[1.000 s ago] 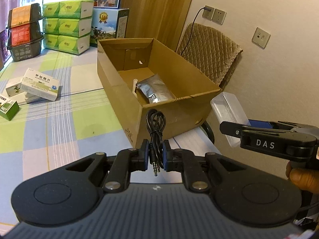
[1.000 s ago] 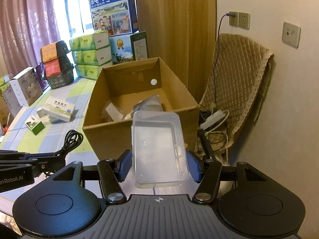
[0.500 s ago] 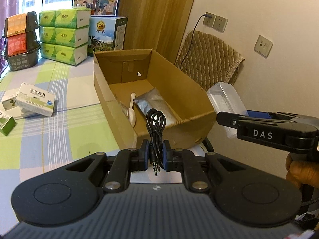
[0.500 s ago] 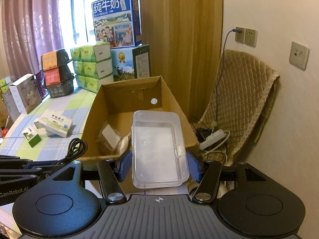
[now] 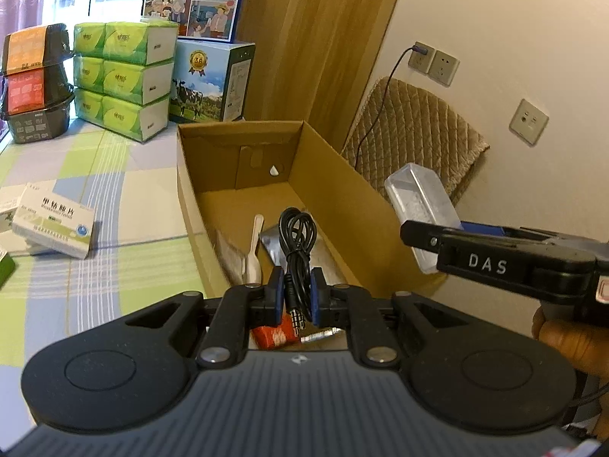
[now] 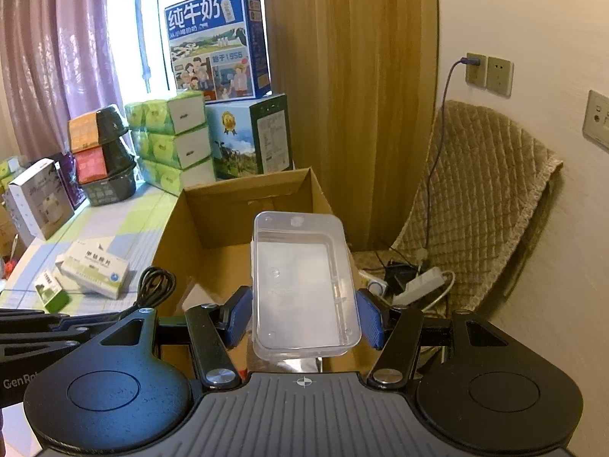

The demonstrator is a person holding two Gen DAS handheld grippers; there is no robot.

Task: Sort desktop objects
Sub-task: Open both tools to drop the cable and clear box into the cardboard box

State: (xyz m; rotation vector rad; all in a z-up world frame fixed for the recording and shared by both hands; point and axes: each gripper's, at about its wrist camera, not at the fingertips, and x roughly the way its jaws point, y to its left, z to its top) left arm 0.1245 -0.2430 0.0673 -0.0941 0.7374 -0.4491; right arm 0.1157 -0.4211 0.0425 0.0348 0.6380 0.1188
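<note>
A: How is the cable (image 5: 297,245) held?

B: It is clamped between the blue pads (image 5: 277,290) of the left gripper (image 5: 296,294), which is closed tightly on it. The coiled bundle is stood upright, long axis along the fingers, its loop pointed away from the camera toward the far wall of the box (image 5: 331,175). The jack plug (image 5: 297,316) is hung at the near end, pointed back toward the gripper body.

A: And where is it placed relative to the box?

B: It is seen over the open box, above a white spoon (image 5: 254,251) and a silvery pouch (image 5: 274,243) lying on the box floor. A red packet (image 5: 273,336) is glimpsed under the fingers.

A: What is carried on the right?

B: A clear plastic container (image 6: 302,283) is gripped across its short sides by the right gripper (image 6: 304,314), the pads being pressed against its two long walls. Its long axis is run forward along the fingers, the open face turned up toward the camera and the far end tipped toward the box's back wall. From the left wrist view it is seen raised near the box's right wall, beside a quilted chair (image 5: 415,133).

A: What is left on the table (image 5: 114,190)?

B: A medicine carton (image 5: 55,224) is laid flat, well apart from the box, with green tissue packs (image 5: 125,80) stacked behind.
</note>
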